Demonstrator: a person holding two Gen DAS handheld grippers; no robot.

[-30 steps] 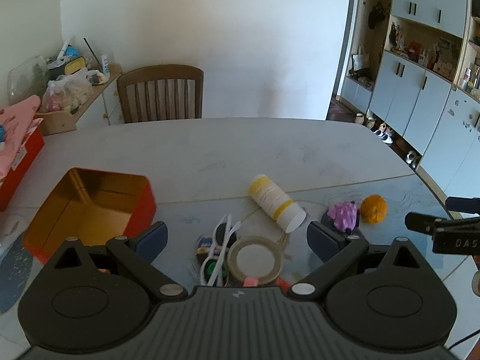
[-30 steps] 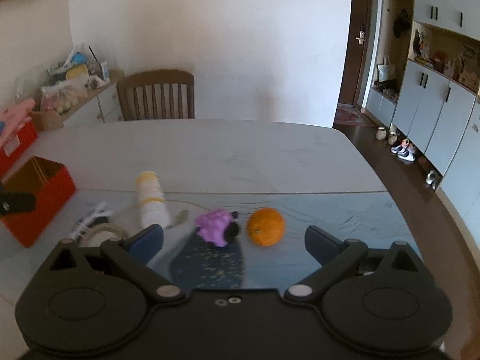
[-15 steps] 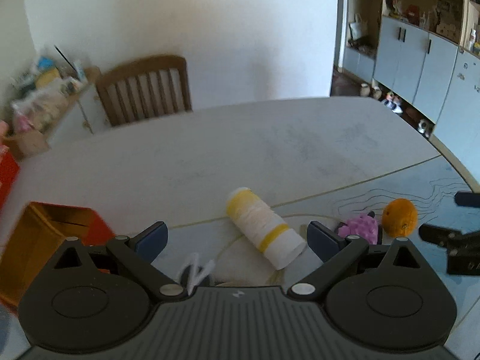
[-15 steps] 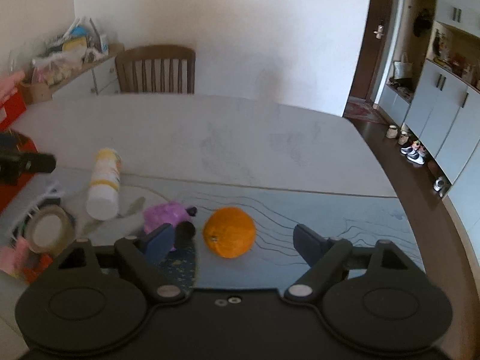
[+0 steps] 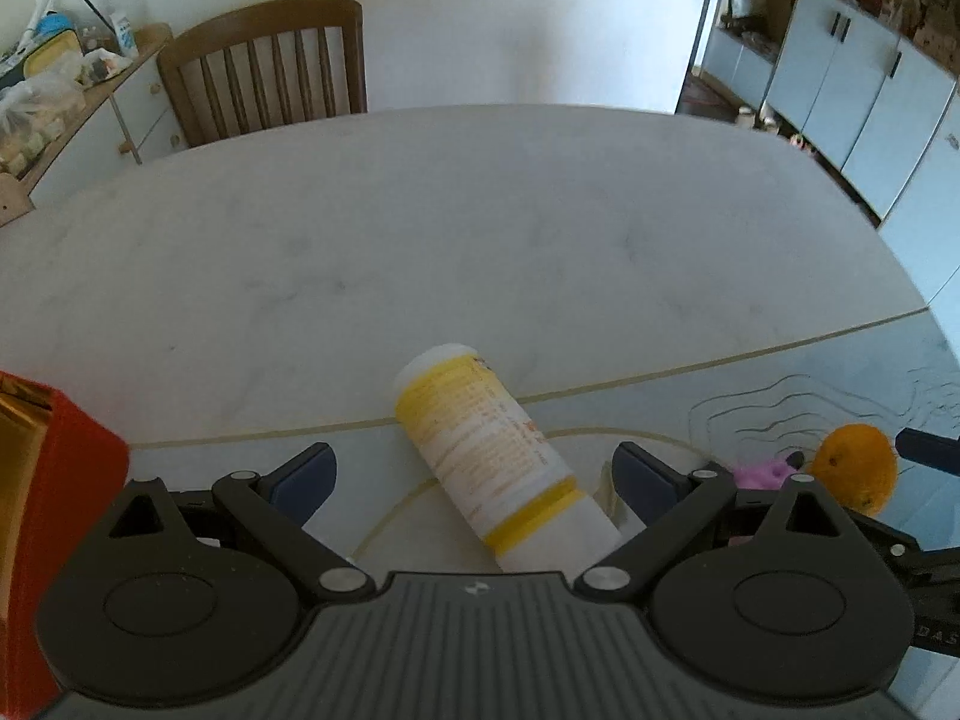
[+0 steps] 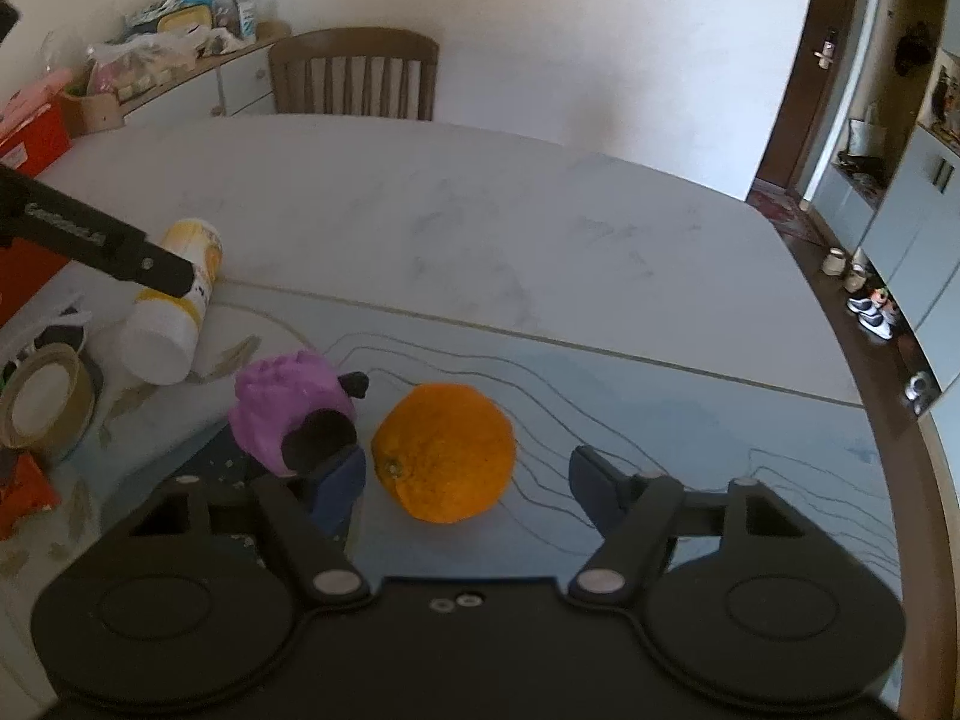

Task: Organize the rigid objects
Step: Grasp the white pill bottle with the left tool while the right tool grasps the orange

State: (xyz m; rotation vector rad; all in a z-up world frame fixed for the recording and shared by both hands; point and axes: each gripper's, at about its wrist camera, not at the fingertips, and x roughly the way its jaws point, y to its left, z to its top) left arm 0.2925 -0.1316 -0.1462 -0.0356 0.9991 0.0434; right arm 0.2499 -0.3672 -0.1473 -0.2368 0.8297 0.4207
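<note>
The left gripper (image 5: 474, 474) hides the bottle's (image 5: 480, 444) near end.

"DAS" on the right claw (image 5: 936, 636); the bottle (image 5: 492, 456) label's print is unreadable.

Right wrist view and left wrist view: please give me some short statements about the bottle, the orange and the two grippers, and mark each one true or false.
1. The white and yellow bottle lies on its side on the table. True.
2. The orange sits between the fingers of the right gripper. True; those fingers have just been closing, but do not yet press on it.
3. The left gripper is shut on the bottle. False: its fingers stand wide apart on either side of the bottle, not touching it.
4. The purple toy lies to the right of the orange in the right wrist view. False: it lies to the left.
5. A wooden chair stands at the far side of the table. True.
</note>
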